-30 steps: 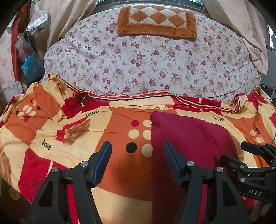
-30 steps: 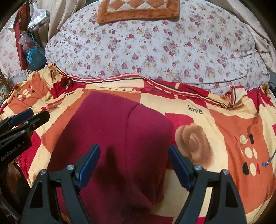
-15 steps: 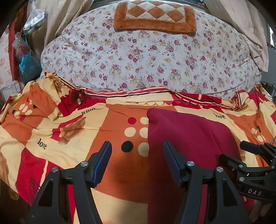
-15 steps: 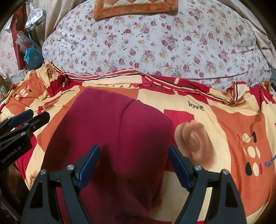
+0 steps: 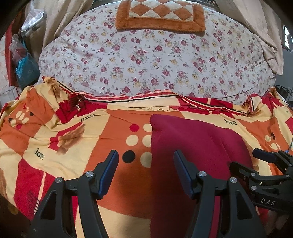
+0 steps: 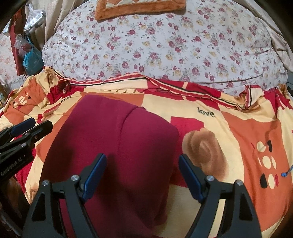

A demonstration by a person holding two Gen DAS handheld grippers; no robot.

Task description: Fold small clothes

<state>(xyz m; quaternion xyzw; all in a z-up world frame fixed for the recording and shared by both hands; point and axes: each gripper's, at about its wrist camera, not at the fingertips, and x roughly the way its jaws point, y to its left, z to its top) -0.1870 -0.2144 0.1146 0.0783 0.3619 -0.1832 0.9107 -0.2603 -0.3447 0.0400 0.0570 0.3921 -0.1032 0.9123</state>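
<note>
A dark red garment lies flat on the patterned bedspread, folded lengthwise with one layer over the other; it also shows in the right wrist view. My left gripper is open and empty, held above the garment's left edge. My right gripper is open and empty, above the garment's near right part. Each gripper shows at the side of the other's view: the right one and the left one.
The orange, red and cream bedspread covers the bed. A big floral quilt is heaped behind, with an orange checked mat on top. Bags hang at the far left.
Both grippers have drawn back and up a little from the garment. The garment has not moved. Both stay open.
</note>
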